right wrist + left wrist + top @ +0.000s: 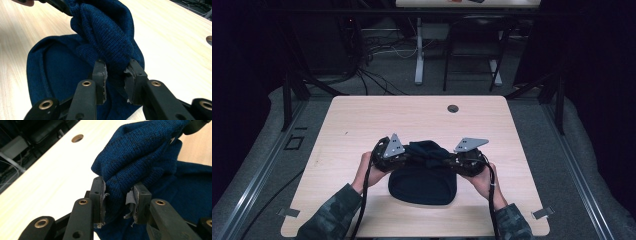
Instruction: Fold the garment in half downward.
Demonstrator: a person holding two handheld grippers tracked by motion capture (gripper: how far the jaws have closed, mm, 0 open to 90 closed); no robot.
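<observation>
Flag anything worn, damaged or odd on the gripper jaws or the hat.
The grey pad linings look frayed and peeling on both the left hand-held gripper and the right hand-held gripper, torn at the edges. The dark blue knit hat they pinch is bunched but shows no damage.

No text, label, brand, number or sign can be read anywhere in these views.
</observation>
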